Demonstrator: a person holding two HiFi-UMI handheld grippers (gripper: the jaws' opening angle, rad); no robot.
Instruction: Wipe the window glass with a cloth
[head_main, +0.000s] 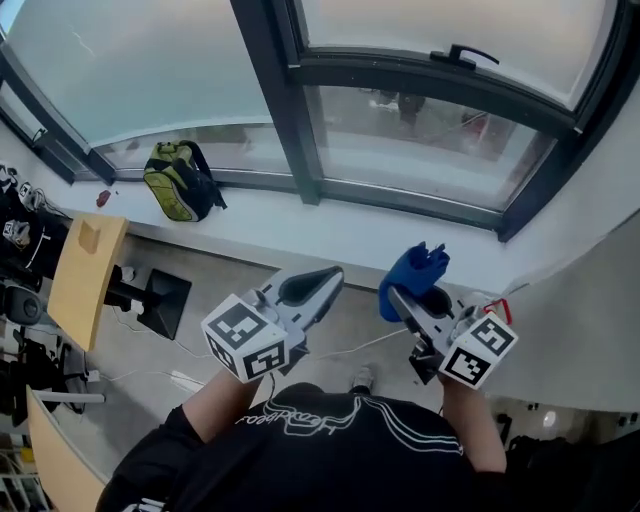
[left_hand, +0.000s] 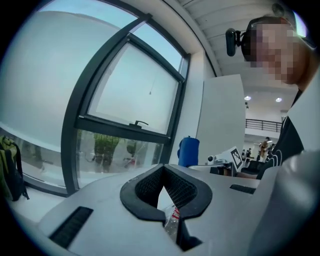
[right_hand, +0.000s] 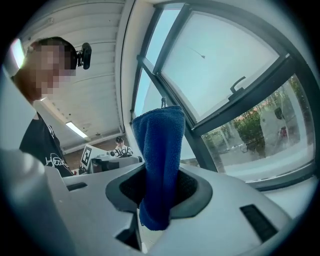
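Blue cloth clamped in right tool, held short of the glass; wiping looks not yet begun.
Window glass (head_main: 420, 135) is big and dark-framed, above a white sill (head_main: 300, 225) with a green backpack (head_main: 180, 182) on it. Cloth (head_main: 412, 272) stands bunched between the jaws of the right tool (head_main: 408, 300), clear of the pane. Looks soft, light, floppy; the free end will likely fold, so a mid-bunch grip suits. Left tool (head_main: 333, 274) is closed on nothing.
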